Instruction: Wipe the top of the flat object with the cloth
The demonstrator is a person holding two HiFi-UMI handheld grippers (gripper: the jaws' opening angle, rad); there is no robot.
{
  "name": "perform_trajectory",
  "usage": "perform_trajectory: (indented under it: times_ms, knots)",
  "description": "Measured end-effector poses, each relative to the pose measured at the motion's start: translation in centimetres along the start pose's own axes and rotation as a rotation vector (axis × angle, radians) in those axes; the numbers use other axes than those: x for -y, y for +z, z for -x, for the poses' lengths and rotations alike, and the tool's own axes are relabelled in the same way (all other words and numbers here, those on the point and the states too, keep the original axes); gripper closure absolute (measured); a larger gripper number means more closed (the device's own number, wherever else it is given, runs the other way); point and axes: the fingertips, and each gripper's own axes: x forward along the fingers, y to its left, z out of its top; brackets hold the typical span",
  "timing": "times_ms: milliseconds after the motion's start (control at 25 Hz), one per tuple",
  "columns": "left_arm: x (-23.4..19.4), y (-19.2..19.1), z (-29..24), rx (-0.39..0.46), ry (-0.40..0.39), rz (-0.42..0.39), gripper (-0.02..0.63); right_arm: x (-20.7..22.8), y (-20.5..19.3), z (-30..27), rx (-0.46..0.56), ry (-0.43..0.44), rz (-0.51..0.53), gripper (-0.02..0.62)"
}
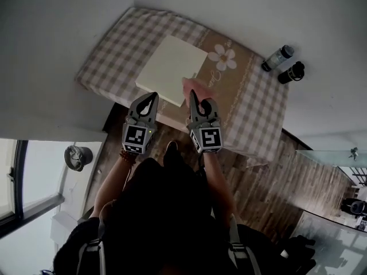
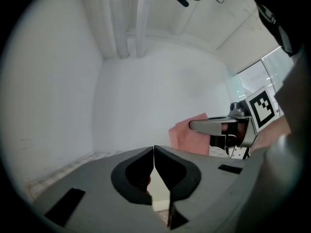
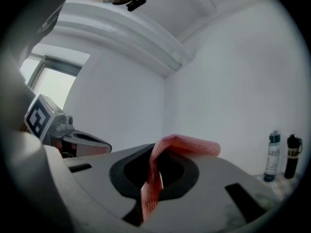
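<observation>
The flat object [image 1: 172, 66] is a square, pale cream board with a plain, matte top and a thin edge. It lies flat on a table [image 1: 261, 110] covered in a beige checked tablecloth, just left of a printed white daisy [image 1: 223, 57]. The right gripper [image 3: 153, 165] is clamped on a pink cloth [image 3: 187, 143], a textured strip that runs up between its jaws and folds over to the right. In the head view the cloth sits at the board's near right corner, though contact cannot be judged. The left gripper [image 2: 154, 152] is closed with nothing in it, its tip at the board's near edge. Two bottles [image 1: 285, 63] stand beyond the table's right corner.
</observation>
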Motion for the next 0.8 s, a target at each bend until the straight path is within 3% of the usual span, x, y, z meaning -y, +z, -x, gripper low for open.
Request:
perform_trajectory:
  times_ms: [280, 400, 560, 640, 800]
  knots:
    - [-2.8, -1.4, -3.9, -0.017, -0.011, -0.005, 0.594, 2.8, -1.1, -5.7, 0.003, 0.053, 0.042, 0.586]
    - [-4.3, -2.3, -5.1, -0.026, -0.056, -0.016, 0.541, 3.2, -1.9, -8.6, -0.025, 0.065, 0.075, 0.586]
    - [-7.2, -5.2, -6.6, -0.073, -0.124, -0.038, 0.532, 3.1, -3.4, -13.1, -0.084, 0.118, 0.151, 0.586]
    - [-8.8, -6.8, -7.2, -0.096, -0.181, -0.048, 0.469, 3.3, -4.2, -15.8, -0.108, 0.129, 0.187, 0.586]
    - [-12.4, -9.6, -7.8, -0.121, -0.267, -0.046, 0.405, 4.4, -5.4, -21.0, -0.160, 0.104, 0.217, 0.586]
